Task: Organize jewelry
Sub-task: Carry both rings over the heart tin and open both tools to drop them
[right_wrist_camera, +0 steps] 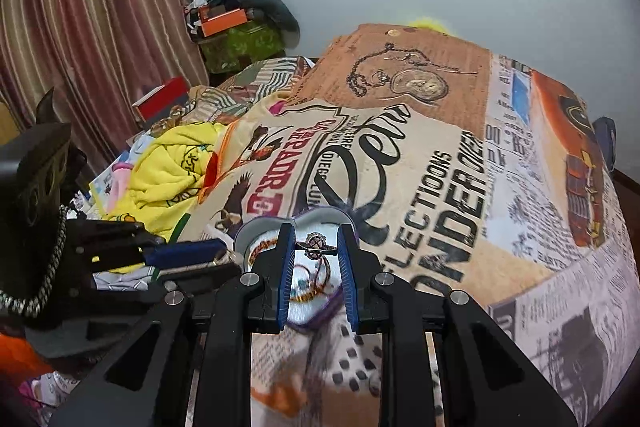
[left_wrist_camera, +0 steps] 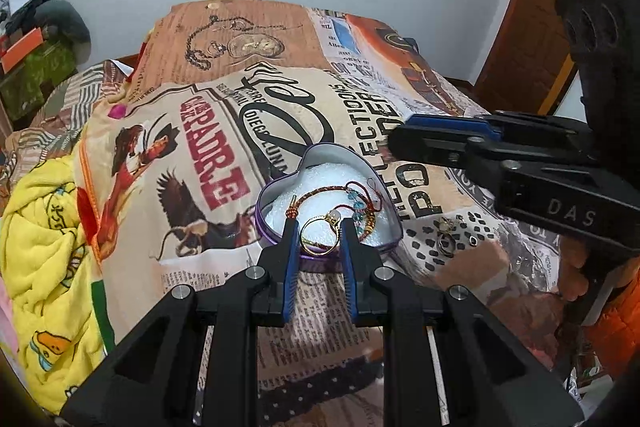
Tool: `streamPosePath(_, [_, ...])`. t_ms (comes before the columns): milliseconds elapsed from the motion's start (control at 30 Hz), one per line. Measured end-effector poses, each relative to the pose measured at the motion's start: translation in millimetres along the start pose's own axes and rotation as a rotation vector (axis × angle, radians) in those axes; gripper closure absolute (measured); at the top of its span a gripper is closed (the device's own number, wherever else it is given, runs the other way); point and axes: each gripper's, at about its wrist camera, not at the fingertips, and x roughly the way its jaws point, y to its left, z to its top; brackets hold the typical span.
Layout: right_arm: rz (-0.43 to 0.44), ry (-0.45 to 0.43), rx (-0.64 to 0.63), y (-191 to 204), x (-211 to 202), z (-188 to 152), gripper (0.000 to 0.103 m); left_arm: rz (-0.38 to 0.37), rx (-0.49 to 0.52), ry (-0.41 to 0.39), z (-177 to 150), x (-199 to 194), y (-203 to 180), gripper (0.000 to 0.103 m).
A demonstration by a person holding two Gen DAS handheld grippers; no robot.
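Note:
A purple heart-shaped tin (left_wrist_camera: pixel 304 167) with white padding sits on the printed bedspread; it also shows in the right wrist view (right_wrist_camera: pixel 260 227). A braided red bracelet with blue beads (left_wrist_camera: pixel 360 203) lies in it. My left gripper (left_wrist_camera: pixel 319 233) is shut on a gold ring with a pale stone (left_wrist_camera: pixel 320 233), held over the tin's near rim. My right gripper (right_wrist_camera: pixel 316 245) is shut on a dark silver ring (right_wrist_camera: pixel 316 245) above the tin; it shows from the side in the left wrist view (left_wrist_camera: pixel 404 137). More rings (left_wrist_camera: pixel 446 233) lie on the bedspread right of the tin.
The bedspread (left_wrist_camera: pixel 280 75) covers a raised surface. A yellow towel (left_wrist_camera: pixel 40 227) is bunched at the left. Boxes and clutter (right_wrist_camera: pixel 236 27) stand by the striped curtain (right_wrist_camera: pixel 88 27). A wooden door (left_wrist_camera: pixel 536 7) is at the right.

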Motion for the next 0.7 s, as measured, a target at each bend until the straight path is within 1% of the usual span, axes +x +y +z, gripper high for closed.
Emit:
streamPosePath(300, [0.007, 0.035, 0.021, -4.6, 26.5, 9.2, 0.084, -0.002, 0.03, 0.025, 9.9, 16.1, -1.1, 0.084])
streamPosePath(500, [0.011, 0.04, 0.039, -7.7, 30.3, 6.7, 0.084, 0.014, 0.034, 0.005, 10.4, 17.7, -0.9, 0.084])
streamPosePath(567, [0.011, 0.045, 0.037, -7.8, 31.5, 5.9, 0.084, 0.032, 0.042, -0.004, 9.3, 17.5, -1.4, 0.084])
streamPosePath(700, [0.009, 0.049, 0.029, -6.9, 32.3, 6.3, 0.084, 0.039, 0.048, -0.005, 7.1, 15.0, -1.4, 0.084])
